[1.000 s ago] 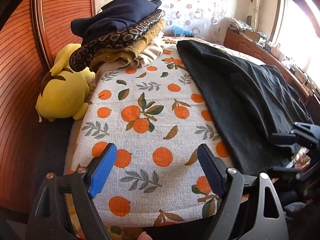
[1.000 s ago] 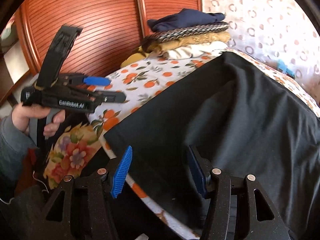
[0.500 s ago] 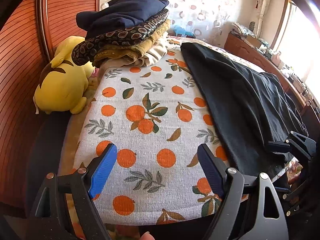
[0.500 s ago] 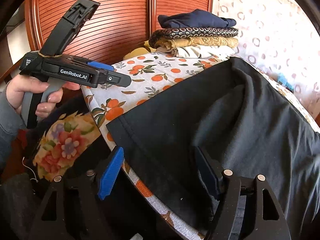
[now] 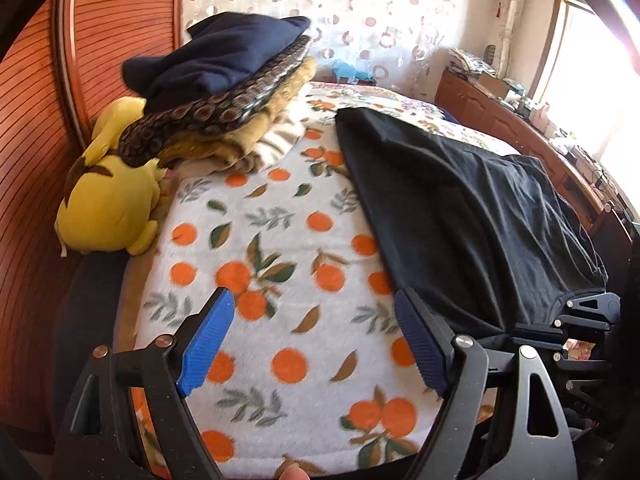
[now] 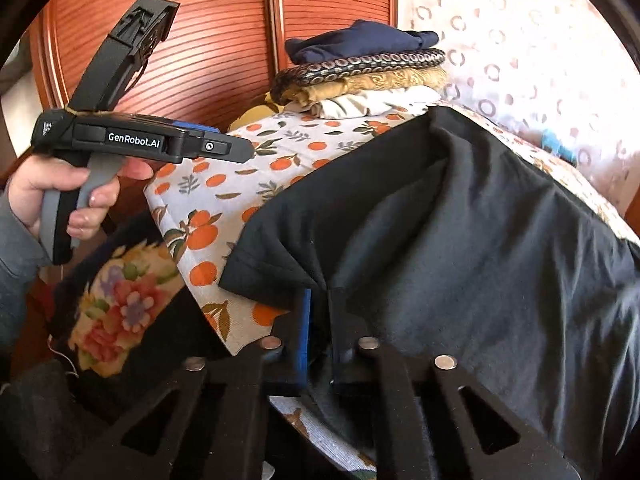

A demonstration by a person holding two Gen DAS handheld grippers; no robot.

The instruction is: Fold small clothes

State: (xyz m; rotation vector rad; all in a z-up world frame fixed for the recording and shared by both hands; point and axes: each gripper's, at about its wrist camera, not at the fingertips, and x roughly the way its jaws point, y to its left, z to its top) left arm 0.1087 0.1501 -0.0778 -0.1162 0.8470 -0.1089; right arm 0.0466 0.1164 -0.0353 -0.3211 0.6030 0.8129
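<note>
Four folded clothes (image 5: 224,80) stacked, apparently; one black garment (image 5: 460,208); one yellow plush (image 5: 108,200).

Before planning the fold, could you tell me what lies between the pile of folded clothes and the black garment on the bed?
Only bare orange-print blanket separates the pile of folded clothes from the black garment, as the left wrist view shows.

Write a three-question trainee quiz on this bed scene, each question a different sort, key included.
1. True or false: the right hand-held gripper is shut on the spread black garment.
2. Which item tops the folded clothes stack? A navy, B white, C mustard.
3. Fill in: the left hand-held gripper hangs open over the orange-print ____.

Key: 1 true; 2 A; 3 blanket.
</note>
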